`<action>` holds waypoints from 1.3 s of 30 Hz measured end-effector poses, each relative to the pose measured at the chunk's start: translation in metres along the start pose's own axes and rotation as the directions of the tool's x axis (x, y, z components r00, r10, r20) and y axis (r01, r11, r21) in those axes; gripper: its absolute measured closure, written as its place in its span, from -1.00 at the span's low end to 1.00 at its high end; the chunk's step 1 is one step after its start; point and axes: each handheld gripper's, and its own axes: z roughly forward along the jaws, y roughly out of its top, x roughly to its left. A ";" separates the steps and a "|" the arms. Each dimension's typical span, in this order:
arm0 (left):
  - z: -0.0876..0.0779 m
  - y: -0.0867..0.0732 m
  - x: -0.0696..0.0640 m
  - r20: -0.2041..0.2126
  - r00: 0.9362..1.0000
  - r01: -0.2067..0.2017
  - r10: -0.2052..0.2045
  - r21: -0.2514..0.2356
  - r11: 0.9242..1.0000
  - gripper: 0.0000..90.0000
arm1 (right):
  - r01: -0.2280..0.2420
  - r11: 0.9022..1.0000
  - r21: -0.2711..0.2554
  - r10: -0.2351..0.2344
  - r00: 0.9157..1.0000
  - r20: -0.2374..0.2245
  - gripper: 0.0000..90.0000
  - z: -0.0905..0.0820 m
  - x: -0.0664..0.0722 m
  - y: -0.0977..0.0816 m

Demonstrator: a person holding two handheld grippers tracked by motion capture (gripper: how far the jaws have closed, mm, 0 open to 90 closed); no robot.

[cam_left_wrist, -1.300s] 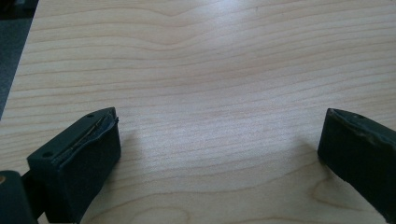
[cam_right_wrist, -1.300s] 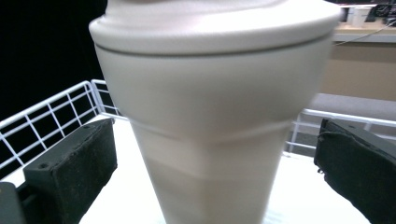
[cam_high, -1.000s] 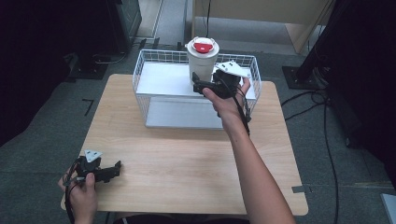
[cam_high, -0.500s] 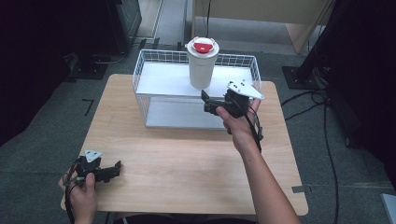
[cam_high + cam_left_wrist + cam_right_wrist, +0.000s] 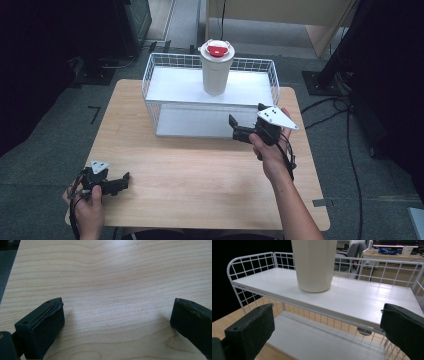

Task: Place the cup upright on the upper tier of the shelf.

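A cream cup [image 5: 216,70] with a red-centred lid stands upright on the top shelf of a white wire rack [image 5: 175,86] at the back of the wooden table [image 5: 200,175]. My right gripper [image 5: 234,128] is held open in front of the rack's right half, clear of the cup, nothing between its jaws. In the right gripper view the cup [image 5: 314,265] sits ahead on the upper shelf [image 5: 362,300], beyond my right gripper [image 5: 327,315]. At the table's front left corner rests my left gripper [image 5: 123,182], open. My left gripper [image 5: 117,310] has bare wood [image 5: 112,277] between its jaws.
The rack has a lower shelf [image 5: 200,122] under the upper one, fenced by wire walls. Black cables [image 5: 345,130] lie on the grey floor at the right. Dark equipment [image 5: 135,20] and a wooden cabinet [image 5: 300,15] stand behind the table.
My right gripper has let go of the cup on the top shelf and drawn back toward the person and to the right, open. The left gripper has stayed put.
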 end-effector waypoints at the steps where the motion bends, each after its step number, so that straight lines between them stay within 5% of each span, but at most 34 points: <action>1: 0.000 0.000 0.000 0.001 1.000 -0.001 0.001 0.002 1.000 -1.00 | 0.004 1.000 -0.001 -0.004 1.000 0.005 -1.00 -0.003 -0.003 -0.004; 22: 0.000 0.000 0.000 0.000 1.000 -0.002 0.002 0.002 1.000 -1.00 | -0.036 0.998 0.054 0.030 0.994 0.104 -1.00 -0.050 -0.049 -0.079; 39: 0.000 0.000 0.000 0.000 1.000 -0.002 0.002 0.002 1.000 -1.00 | -0.100 0.991 0.092 0.083 0.981 0.174 -1.00 -0.083 -0.079 -0.116</action>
